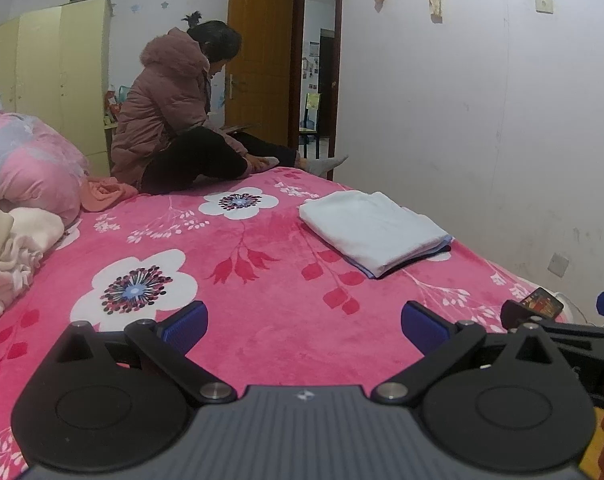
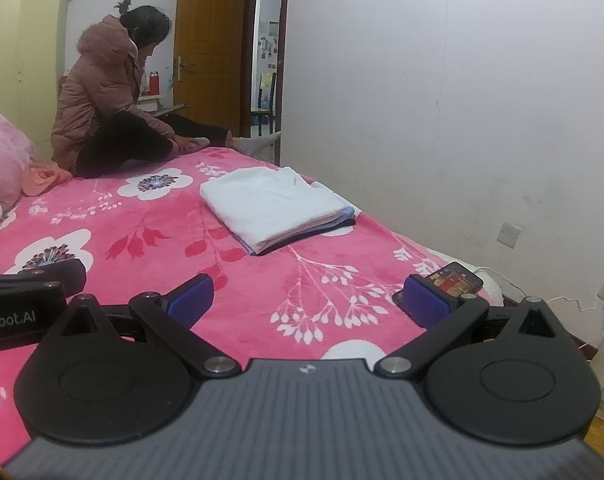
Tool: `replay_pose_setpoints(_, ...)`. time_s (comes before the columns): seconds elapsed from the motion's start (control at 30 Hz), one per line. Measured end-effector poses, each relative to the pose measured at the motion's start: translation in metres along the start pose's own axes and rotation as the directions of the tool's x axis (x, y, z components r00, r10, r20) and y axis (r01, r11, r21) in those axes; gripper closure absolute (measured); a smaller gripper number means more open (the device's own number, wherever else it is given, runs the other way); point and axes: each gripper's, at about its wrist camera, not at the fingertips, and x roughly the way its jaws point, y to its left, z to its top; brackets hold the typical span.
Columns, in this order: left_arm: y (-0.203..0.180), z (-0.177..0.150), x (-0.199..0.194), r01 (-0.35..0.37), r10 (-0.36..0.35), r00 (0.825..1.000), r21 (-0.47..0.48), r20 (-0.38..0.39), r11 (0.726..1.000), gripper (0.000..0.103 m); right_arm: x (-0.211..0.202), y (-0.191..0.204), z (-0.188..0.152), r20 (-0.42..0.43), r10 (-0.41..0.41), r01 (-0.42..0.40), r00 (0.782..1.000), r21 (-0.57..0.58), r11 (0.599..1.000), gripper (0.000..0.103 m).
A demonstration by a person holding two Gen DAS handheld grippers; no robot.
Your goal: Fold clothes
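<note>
Nearest: left gripper (image 1: 304,322) spread wide, nothing between its pads, low over the pink blanket (image 1: 261,300). Right gripper (image 2: 308,298) likewise spread and empty, just beside a phone (image 2: 456,279) lying at the bed's edge. Further on, a neat folded stack (image 1: 372,230), white on top, blue and dark layers beneath. To the left, unfolded pale clothes (image 1: 9,256) heaped by a quilt (image 1: 29,160). Beyond, a seated person (image 1: 173,108). Likely risks: knocking the phone off while swinging right; dragging the heap across and toppling the finished stack.

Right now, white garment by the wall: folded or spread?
Folded. The white garment lies as a flat rectangle atop a small stack on the pink blanket, layered edges showing.
</note>
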Motion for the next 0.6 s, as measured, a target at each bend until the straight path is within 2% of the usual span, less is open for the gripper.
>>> replay_pose_setpoints(0.6,0.006,-0.006,0.017,-0.021,0.02,0.999,-0.02,-0.042,1.0,0.0,0.017,-0.005,-0.006,-0.032,-0.023,0.023,0.999,-0.001,1.0,0.001)
